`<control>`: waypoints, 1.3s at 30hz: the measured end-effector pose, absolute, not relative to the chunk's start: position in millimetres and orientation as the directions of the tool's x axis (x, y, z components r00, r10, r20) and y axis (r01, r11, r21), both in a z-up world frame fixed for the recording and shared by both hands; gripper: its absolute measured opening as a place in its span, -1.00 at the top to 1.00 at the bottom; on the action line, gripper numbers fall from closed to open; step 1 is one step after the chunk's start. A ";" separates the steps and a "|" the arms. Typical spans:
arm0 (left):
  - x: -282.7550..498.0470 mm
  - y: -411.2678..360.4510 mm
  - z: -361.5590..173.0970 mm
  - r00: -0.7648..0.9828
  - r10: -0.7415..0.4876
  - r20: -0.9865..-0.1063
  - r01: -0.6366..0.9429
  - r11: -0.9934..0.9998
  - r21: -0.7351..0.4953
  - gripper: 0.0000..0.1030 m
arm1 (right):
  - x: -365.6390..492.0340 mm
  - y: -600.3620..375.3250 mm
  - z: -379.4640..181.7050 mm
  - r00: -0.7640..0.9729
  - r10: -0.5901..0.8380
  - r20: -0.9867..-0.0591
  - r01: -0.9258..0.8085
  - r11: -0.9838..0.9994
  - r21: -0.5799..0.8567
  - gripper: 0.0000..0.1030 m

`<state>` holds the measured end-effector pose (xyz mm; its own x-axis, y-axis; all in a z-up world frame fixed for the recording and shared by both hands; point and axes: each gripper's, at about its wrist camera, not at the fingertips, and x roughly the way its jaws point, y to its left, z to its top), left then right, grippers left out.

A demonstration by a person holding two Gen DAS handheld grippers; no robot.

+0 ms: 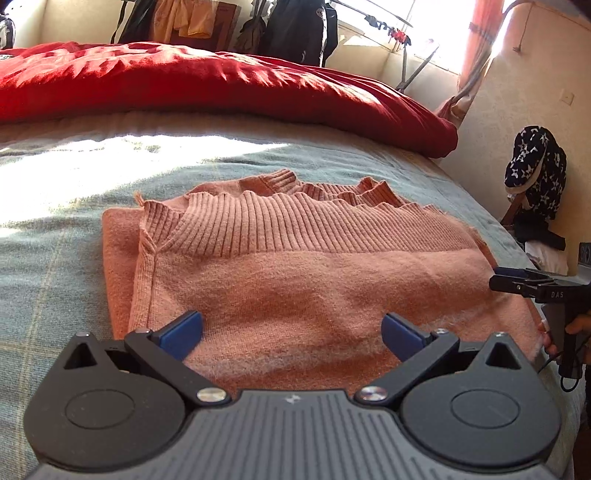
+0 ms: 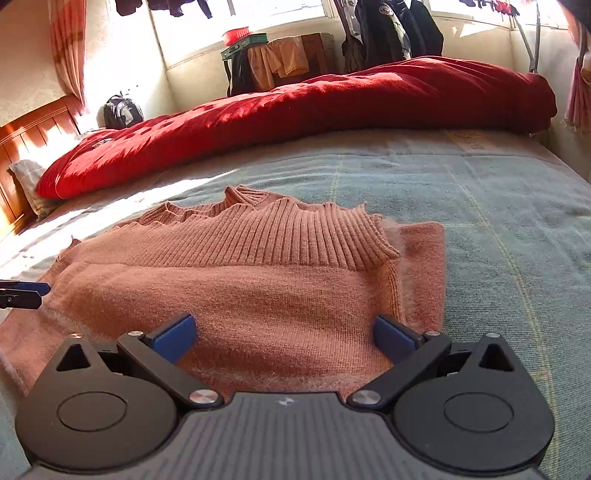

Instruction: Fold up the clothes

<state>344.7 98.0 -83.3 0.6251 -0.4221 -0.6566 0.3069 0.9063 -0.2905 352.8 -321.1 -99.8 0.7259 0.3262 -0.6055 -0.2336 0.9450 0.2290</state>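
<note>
Two hand-held grippers hover low over a folded pink sweater [image 1: 295,273] on a bed. Nearest the lens in the left wrist view, the left gripper [image 1: 291,332] has its blue-padded fingers [image 1: 183,332] spread wide, with nothing between them but the fuzzy knit below. The right gripper [image 2: 284,334] is likewise wide apart in its own view, empty, poised over the near edge of the garment.

In the left wrist view the other gripper reaches in from the right edge, a hand [image 1: 576,326] partly visible on its handle, its blue tips close to the sweater's side.

The sweater lies flat in a rough rectangle in the middle of the bed, its ribbed hem band folded over the top and wavy along its edge; the body is soft and brushed, the ribbing firmer and ridged. It rests on a grey-blue checked blanket [image 2: 498,206], thin and flat-woven, with sunlight across it.

Behind it a thick red quilt [image 2: 295,110] lies bunched along the bed's far side. A wooden headboard [image 2: 22,136] stands at the left in the right wrist view. Farther off, dark jackets [image 2: 391,29] hang by a bright window, and a star-patterned dark cloth [image 1: 535,162] is draped beside the bed.
</note>
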 end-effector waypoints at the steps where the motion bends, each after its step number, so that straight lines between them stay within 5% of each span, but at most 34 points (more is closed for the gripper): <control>1: 345.1 92.5 -78.2 0.622 -0.441 -0.647 0.318 0.897 -0.306 -0.99 | 352.4 -321.1 -100.1 0.727 0.326 -0.604 -0.236 0.945 0.226 -1.00; 5: 347.2 68.6 -59.0 0.600 -0.537 -0.593 0.376 0.844 -0.383 -0.99 | 353.2 -314.5 -86.3 0.722 0.307 -0.620 -0.216 0.951 0.219 -1.00; 11: 368.8 20.8 -58.8 0.453 -0.745 -0.490 0.460 0.666 -0.587 -0.99 | 351.6 -279.0 -61.7 0.638 0.560 -0.529 -0.463 0.828 0.317 -1.00; 15: 393.6 1.9 -94.2 0.423 -0.714 -0.558 0.402 0.700 -0.590 -0.99 | 363.4 -247.3 -88.0 0.556 0.547 -0.626 -0.546 0.808 0.222 -1.00; 19: 401.5 4.7 -92.5 0.454 -0.697 -0.555 0.350 0.712 -0.608 -0.99 | 354.0 -238.6 -82.5 0.576 0.526 -0.626 -0.568 0.808 0.158 -1.00; 24: 398.3 16.2 -72.2 0.466 -0.709 -0.529 0.358 0.698 -0.621 -0.99 | 342.6 -226.9 -56.4 0.536 0.656 -0.532 -0.664 0.716 0.215 -1.00; 28: 399.4 37.8 -87.7 0.485 -0.663 -0.570 0.272 0.734 -0.622 -0.99 | 364.3 -198.6 -82.7 0.456 0.651 -0.606 -0.665 0.702 0.255 -1.00; 31: 401.1 51.4 -106.0 0.513 -0.698 -0.500 0.252 0.679 -0.689 -0.99 | 369.8 -197.4 -93.0 0.492 0.636 -0.595 -0.637 0.728 0.252 -1.00; 39: 388.0 29.8 -83.7 0.520 -0.619 -0.589 0.312 0.780 -0.543 -0.99 | 360.8 -198.5 -67.1 0.493 0.569 -0.658 -0.568 0.783 0.252 -1.00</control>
<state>388.0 29.8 -83.7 0.5203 -0.6185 -0.5888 0.3123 0.7795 -0.5430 360.8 -198.5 -67.1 0.4929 0.5694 -0.6579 -0.5682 0.7833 0.2523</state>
